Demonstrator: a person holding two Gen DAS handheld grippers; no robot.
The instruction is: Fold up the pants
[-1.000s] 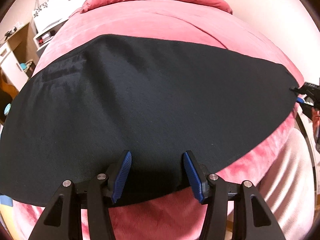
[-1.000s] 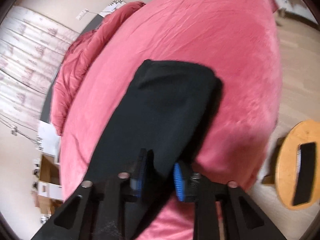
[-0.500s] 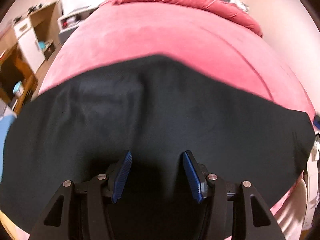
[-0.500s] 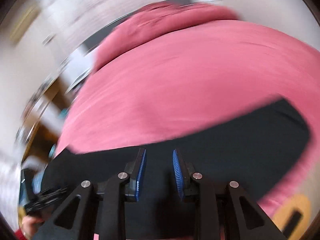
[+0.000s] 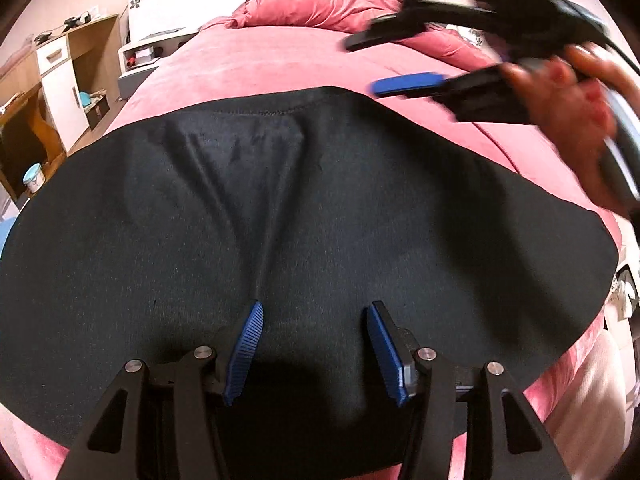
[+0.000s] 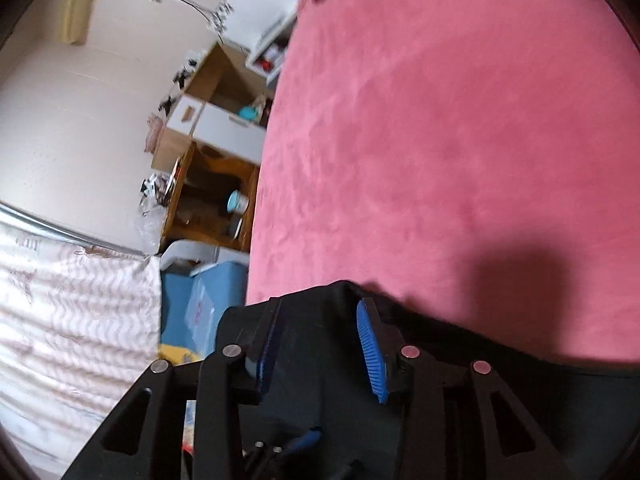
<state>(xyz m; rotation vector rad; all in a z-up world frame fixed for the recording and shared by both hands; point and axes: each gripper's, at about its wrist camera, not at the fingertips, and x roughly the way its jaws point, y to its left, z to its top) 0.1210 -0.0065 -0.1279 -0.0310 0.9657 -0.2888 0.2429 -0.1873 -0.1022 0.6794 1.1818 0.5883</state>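
Bed (image 5: 280, 60): right claw (image 5: 384, 64) released pants (image 5: 320, 208), swung over.

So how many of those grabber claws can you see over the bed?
2. The left gripper hovers open over the black pants. The right gripper, held in a hand, is blurred above the pink bed.

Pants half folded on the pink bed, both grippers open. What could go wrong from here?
1. The right gripper is motion-blurred above the black pants; a fast closure may miss the hem.
2. Creases run up from the left gripper; the next fold could lock them in.
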